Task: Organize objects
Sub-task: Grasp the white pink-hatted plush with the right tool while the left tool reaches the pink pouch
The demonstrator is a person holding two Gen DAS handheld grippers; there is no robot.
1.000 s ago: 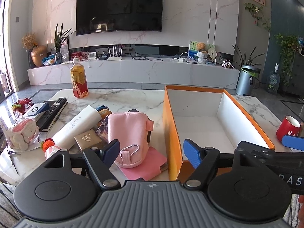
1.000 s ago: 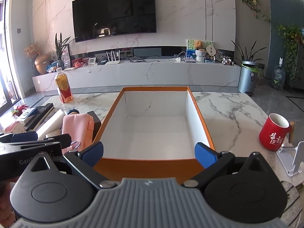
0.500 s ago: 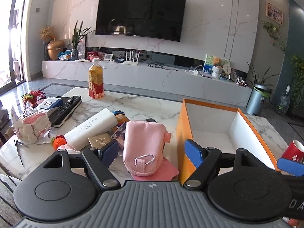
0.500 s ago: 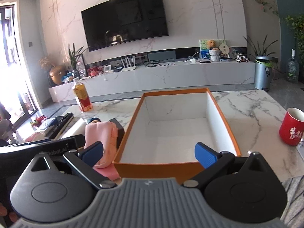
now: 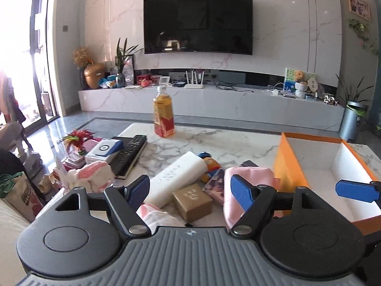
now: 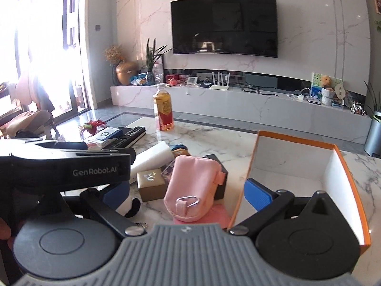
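1. Left wrist view: since a second ago the view has swung left off the orange box [image 5: 289,166] and over the clutter. The left gripper [image 5: 190,191] stands wide with nothing clamped, its jaws having just eased slightly inward, above the gold box [image 5: 191,201] and white tube [image 5: 177,176] near the table's [image 5: 238,143] front edge.
2. Right wrist view: the right gripper [image 6: 188,190], also swung left, gapes wide and seemingly empty over the pink pouch [image 6: 194,186], which lies just beside the orange box.
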